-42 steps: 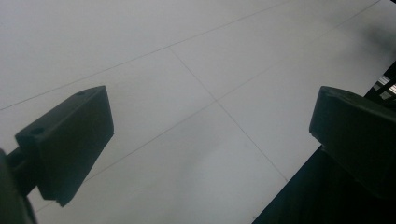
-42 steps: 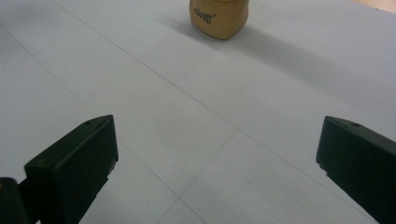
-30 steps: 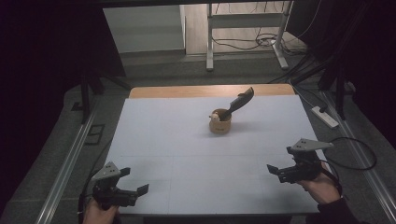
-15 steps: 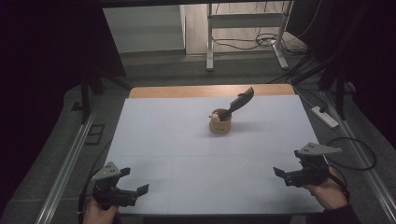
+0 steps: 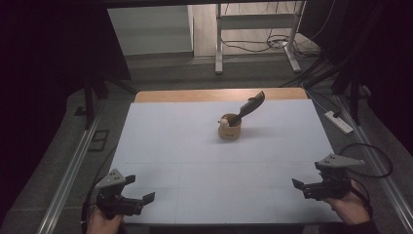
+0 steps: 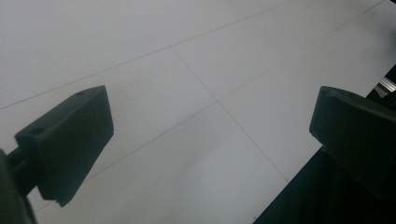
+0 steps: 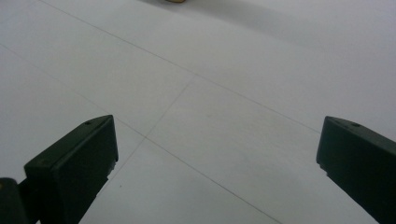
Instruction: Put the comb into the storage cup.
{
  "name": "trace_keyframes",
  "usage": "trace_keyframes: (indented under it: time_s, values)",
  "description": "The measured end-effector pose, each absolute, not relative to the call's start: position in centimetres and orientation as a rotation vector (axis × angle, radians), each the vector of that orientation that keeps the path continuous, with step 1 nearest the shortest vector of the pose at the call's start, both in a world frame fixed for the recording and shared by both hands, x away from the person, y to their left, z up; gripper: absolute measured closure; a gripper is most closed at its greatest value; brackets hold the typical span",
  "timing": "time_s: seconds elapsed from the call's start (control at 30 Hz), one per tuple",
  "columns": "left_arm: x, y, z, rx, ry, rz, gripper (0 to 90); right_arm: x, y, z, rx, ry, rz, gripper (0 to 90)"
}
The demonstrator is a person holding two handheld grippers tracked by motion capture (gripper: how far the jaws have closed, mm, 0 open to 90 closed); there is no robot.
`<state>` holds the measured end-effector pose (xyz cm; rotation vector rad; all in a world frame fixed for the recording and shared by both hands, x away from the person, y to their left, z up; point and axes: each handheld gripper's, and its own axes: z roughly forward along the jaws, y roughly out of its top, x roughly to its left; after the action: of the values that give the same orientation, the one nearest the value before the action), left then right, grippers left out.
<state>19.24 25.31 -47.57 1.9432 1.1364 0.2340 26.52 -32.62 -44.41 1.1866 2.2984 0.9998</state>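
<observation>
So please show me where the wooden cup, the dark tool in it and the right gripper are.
wooden cup [image 5: 229, 130], high view, front wall.
dark tool [image 5: 251, 106], high view, middle of handle.
right gripper [image 5: 298, 185], high view, between jaw tips.

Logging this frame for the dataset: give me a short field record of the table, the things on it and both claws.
surface: white table top, wooden strip along its far edge
object 1: small round wooden cup, upright, on the far half of the table, a little right of centre
object 2: dark tool, one end in the cup, leaning up and to the right
left claw: near left corner, jaws wide apart, holding nothing
right claw: near right edge, jaws wide apart, holding nothing
contact: neither claw near the cup
</observation>
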Motion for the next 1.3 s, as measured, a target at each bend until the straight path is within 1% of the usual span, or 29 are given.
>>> trace_keyframes:
  time_s: [0.9,1.3]
  values:
    - [19.2,25.3,-47.6,1.947,1.134,0.237,0.3,25.3,-34.6,-45.9,1.275,2.296,0.873,0.0]
    - [19.2,25.3,-47.6,1.947,1.133,0.236,0.4,25.0,-34.7,-46.0,1.288,2.296,0.822,0.0]
